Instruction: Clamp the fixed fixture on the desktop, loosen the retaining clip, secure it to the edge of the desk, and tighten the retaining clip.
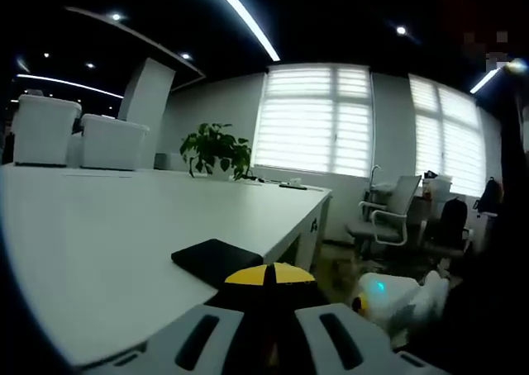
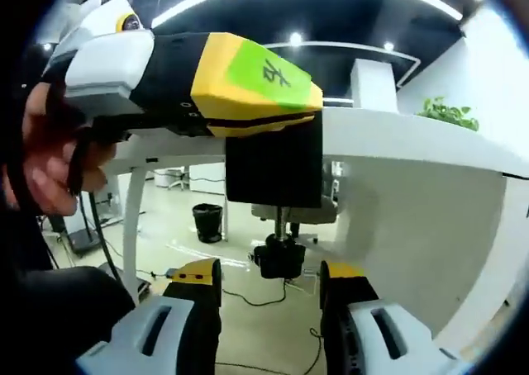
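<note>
Reaching up from below the desk, the right gripper (image 2: 270,296) stands with its jaws parted on either side of the black screw knob (the retaining clip) (image 2: 278,259); whether the pads touch the knob cannot be told.

- Retaining clip: at the foot of a short threaded stem, hanging straight beneath the desk edge.
- Fixed fixture (image 2: 273,170): black body seated against the desk edge (image 2: 397,148), its lower part dropping below the desktop; in the left gripper view its top plate (image 1: 216,259) lies flat on the desktop, at the near edge.
- Left gripper (image 2: 207,82): yellow and black, lying along the desk edge directly over the fixture, a person's hand (image 2: 45,156) behind it. In the left gripper view its jaw tips (image 1: 269,280) sit close together at the fixture's top plate (apparently closed on it, though the contact itself is hidden).
- Desk (image 1: 99,243): white, with a potted plant (image 1: 216,150) at its far end.

Progress, judged: fixture picked up and placed on the desk edge, done. Loosening presumably done, since the clamp straddles the edge. Left: turning the knob to tighten; how near the screw pad is to the underside cannot be read.
</note>
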Demonstrator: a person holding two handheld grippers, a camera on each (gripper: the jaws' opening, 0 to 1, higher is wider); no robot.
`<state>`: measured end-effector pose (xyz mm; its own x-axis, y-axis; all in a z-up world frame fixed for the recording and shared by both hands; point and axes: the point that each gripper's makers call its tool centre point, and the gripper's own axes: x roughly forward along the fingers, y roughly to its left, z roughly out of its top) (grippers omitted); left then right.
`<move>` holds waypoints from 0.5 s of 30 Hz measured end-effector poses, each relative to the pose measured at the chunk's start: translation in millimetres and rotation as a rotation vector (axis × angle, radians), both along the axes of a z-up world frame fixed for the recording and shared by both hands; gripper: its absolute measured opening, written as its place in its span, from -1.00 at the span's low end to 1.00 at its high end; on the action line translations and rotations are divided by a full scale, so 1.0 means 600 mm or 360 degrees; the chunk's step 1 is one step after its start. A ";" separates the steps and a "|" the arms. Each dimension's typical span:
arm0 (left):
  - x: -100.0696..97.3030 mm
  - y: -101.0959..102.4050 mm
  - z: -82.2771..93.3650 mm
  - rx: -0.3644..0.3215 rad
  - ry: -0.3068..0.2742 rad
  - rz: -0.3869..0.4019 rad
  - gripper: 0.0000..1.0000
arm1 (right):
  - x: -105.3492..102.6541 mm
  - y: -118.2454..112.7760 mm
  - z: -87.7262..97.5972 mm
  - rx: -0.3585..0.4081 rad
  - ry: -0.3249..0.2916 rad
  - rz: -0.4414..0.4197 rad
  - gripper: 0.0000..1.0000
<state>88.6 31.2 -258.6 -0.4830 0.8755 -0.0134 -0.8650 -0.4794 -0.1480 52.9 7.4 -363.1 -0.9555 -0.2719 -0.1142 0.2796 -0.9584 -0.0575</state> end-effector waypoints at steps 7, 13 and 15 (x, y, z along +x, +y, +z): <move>0.001 0.000 0.001 0.0011 -0.0004 0.0003 -0.99 | -0.019 0.016 0.012 0.0013 0.0018 -0.0075 -0.29; 0.000 -0.001 0.000 0.0013 -0.0002 0.0014 -0.99 | -0.016 0.005 0.000 0.0020 -0.0043 -0.0046 -0.51; 0.000 -0.001 0.000 0.0008 -0.0001 0.0015 -0.99 | -0.024 0.007 -0.002 0.0074 -0.0028 -0.0055 -0.52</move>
